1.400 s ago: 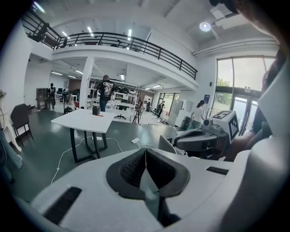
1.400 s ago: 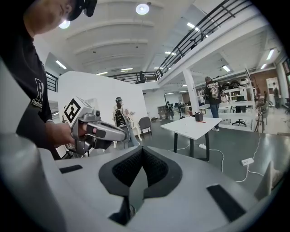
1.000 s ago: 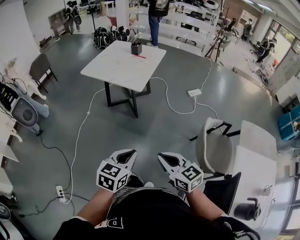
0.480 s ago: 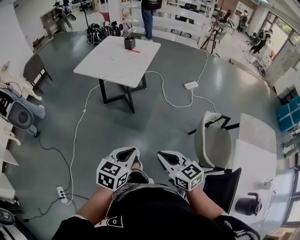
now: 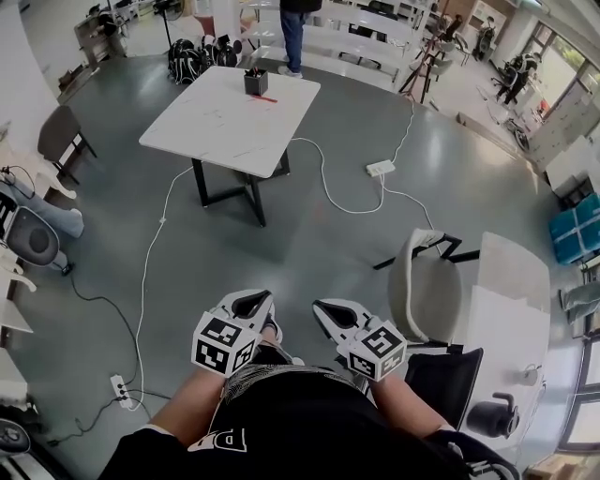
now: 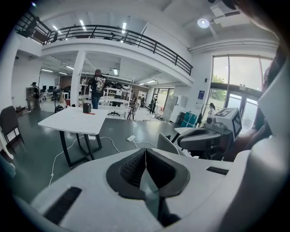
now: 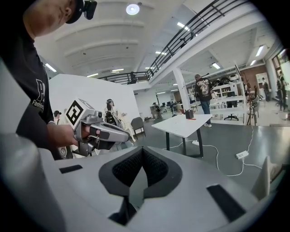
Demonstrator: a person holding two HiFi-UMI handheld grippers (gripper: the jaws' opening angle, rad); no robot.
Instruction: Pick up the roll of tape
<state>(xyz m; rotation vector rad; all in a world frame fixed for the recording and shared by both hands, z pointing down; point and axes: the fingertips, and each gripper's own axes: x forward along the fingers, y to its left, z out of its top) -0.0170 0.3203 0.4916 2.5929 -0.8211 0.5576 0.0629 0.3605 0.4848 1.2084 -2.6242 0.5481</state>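
Note:
No roll of tape can be made out in any view. A white table stands ahead across the grey floor, with a black holder and a thin red thing near its far edge. The same table shows in the left gripper view and in the right gripper view. My left gripper and right gripper are held side by side close to my body, far short of the table. The jaws of both are closed together with nothing between them.
A beige chair and a white desk stand close on my right. A white cable runs over the floor to a power strip. A person stands behind the table; bags lie at its far left.
The table and floor have slid nearer in the head view as I walk forward. Both grippers stay shut and keep their place before my body.

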